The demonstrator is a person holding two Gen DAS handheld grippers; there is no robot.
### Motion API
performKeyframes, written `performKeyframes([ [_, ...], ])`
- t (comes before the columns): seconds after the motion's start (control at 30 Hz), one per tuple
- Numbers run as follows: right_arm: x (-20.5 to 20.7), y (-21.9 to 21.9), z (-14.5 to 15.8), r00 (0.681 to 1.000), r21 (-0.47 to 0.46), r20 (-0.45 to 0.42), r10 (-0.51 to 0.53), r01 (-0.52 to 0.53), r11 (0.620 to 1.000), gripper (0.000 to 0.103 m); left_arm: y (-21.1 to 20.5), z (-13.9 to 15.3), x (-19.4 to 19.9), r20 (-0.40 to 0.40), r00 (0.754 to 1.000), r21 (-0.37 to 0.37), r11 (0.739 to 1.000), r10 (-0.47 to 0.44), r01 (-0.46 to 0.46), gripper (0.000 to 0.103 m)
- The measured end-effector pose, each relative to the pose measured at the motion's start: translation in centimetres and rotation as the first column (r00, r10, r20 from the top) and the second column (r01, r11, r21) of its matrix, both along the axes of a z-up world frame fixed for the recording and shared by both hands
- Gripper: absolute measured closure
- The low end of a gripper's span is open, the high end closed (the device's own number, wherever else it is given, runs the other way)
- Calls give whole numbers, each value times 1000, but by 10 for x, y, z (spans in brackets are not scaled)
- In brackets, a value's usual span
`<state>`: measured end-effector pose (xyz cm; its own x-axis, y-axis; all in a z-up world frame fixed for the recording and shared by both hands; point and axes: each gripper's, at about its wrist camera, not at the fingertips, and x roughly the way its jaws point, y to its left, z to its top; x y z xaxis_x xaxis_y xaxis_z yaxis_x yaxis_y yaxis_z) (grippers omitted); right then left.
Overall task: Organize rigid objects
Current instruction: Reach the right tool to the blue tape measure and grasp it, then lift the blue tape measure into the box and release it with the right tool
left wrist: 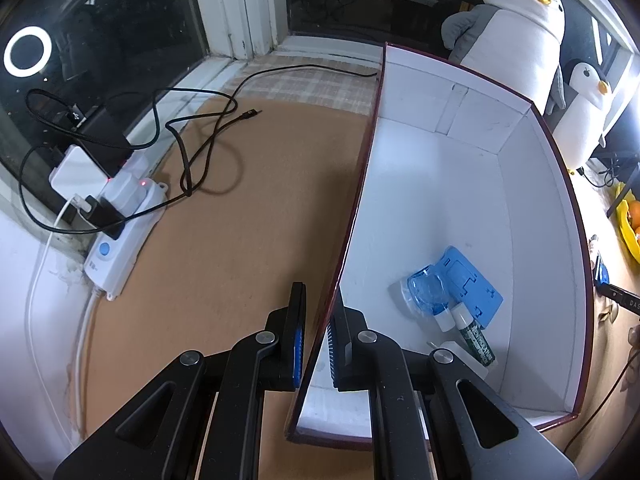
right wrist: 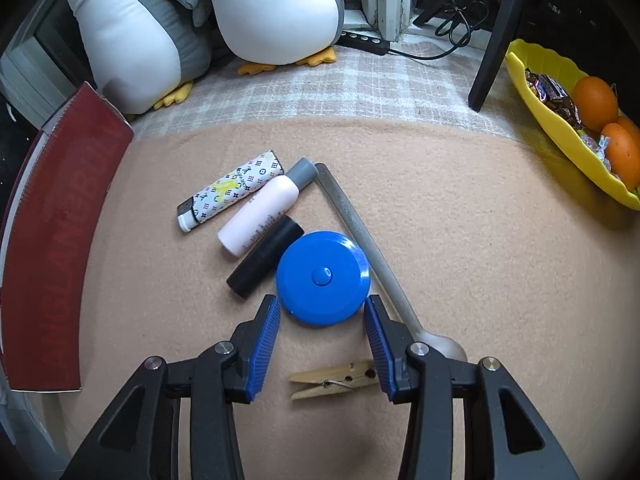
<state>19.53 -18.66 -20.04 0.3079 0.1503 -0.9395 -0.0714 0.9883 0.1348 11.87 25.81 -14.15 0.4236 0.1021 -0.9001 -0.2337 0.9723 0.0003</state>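
The task is judged to be partly done. In the left wrist view, a white box [left wrist: 460, 184] with a dark red rim is seen on the bench [left wrist: 224, 264], and some things are already placed in its near corner: a blue flat holder [left wrist: 474, 286], a blue clear piece [left wrist: 426, 290] beside it, and a green tube [left wrist: 476, 340] with a white cap. The left gripper [left wrist: 318, 344] is clamped on the near wall of the box, one finger outside and one inside, so the box is held steady.

The things that are left are shown only in the right wrist view. A patterned lighter [right wrist: 232, 191], a pink bottle [right wrist: 264, 212] with a grey cap, a black tube [right wrist: 266, 260], a blue round tape measure [right wrist: 323, 276], a metal spoon [right wrist: 372, 256] and a wooden clothespin [right wrist: 334, 378] lie close together on the bench. The right gripper [right wrist: 323, 316] is held just over the near edge of the tape measure, with its jaws apart and the pads not yet pressed on it; this thing is probably the next to be taken.

The inside of the box is not shown in the right view, only its red outer wall [right wrist: 60, 232] at the left. The loose things are not shown in the left view. A power strip [left wrist: 120, 248] with cables is seen there only.
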Motion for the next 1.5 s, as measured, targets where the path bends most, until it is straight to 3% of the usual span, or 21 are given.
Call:
performKeyframes([
  [0.57, 31, 15, -6, 995, -88, -4, 97, -97, 991, 55, 0, -3, 5, -6, 1000, -2, 1000, 2, -2, 94],
  [0.97, 24, 10, 0, 997, -52, 14, 79, -78, 996, 57, 2, -7, 3, -13, 1000, -4, 1000, 2, -2, 93],
  [1.23, 4, 29, 47, 988, -8, 113, 107, -107, 994, 57, 2, -8, 1, -9, 1000, -16, 1000, 6, -6, 93],
  [1.5, -14, 113, 106, 937, 25, 235, 258, -271, 962, 57, 4, -8, -5, 3, 1000, -37, 999, 9, -9, 93],
])
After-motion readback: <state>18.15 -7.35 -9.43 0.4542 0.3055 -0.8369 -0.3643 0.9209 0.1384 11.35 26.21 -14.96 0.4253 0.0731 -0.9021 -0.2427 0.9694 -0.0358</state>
